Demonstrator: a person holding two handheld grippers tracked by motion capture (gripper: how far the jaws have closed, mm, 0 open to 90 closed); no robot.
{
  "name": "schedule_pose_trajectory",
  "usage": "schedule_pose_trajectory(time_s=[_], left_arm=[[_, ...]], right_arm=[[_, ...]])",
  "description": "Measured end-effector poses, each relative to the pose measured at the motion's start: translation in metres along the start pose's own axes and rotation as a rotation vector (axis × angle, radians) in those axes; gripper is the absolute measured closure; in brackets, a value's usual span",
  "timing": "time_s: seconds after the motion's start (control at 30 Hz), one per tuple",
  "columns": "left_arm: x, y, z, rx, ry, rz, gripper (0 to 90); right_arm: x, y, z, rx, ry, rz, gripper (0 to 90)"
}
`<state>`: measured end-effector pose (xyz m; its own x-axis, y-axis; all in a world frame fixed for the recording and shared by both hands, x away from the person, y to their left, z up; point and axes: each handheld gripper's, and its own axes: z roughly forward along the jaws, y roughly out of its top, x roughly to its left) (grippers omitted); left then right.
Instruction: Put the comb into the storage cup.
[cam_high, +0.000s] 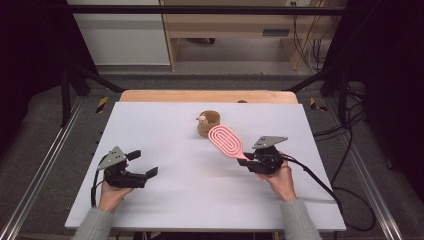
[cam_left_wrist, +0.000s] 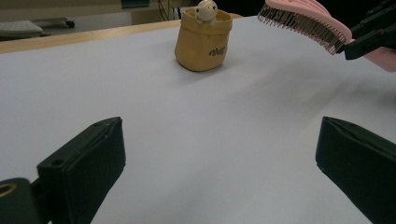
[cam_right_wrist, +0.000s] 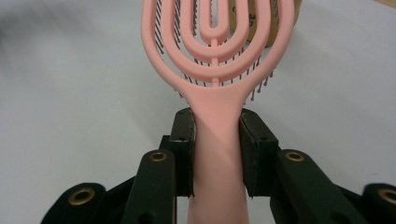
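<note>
A pink vented hairbrush (cam_high: 226, 140) is held off the table, bristles down. My right gripper (cam_high: 248, 161) is shut on its handle (cam_right_wrist: 218, 154), both pads pressed against the sides. The brush head (cam_left_wrist: 303, 21) reaches toward a tan fabric pouch (cam_high: 209, 123) with a small pale figure (cam_left_wrist: 206, 10) poking out of the top. The pouch stands upright at the table's far middle. My left gripper (cam_high: 145, 164) rests low at the left front, jaws wide apart, open with nothing between its fingers (cam_left_wrist: 88, 161).
The pale grey tabletop (cam_high: 175, 145) ends at a wooden strip (cam_high: 165, 96) along the far edge. Black cables (cam_high: 320, 180) trail from the right gripper over the table's right side. Metal frame rails (cam_high: 45, 160) flank the table.
</note>
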<state>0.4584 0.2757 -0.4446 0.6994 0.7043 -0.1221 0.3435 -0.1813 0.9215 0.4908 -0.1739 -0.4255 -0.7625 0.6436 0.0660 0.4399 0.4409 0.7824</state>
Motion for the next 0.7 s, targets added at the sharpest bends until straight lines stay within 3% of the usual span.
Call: schedule_pose_trajectory(time_s=[0.7], left_arm=[[-0.011,0.010,0.009,0.001,-0.023,-0.006,1.4]], right_arm=[[0.003,-0.010,-0.006,-0.042,-0.009,0.035,70.2]])
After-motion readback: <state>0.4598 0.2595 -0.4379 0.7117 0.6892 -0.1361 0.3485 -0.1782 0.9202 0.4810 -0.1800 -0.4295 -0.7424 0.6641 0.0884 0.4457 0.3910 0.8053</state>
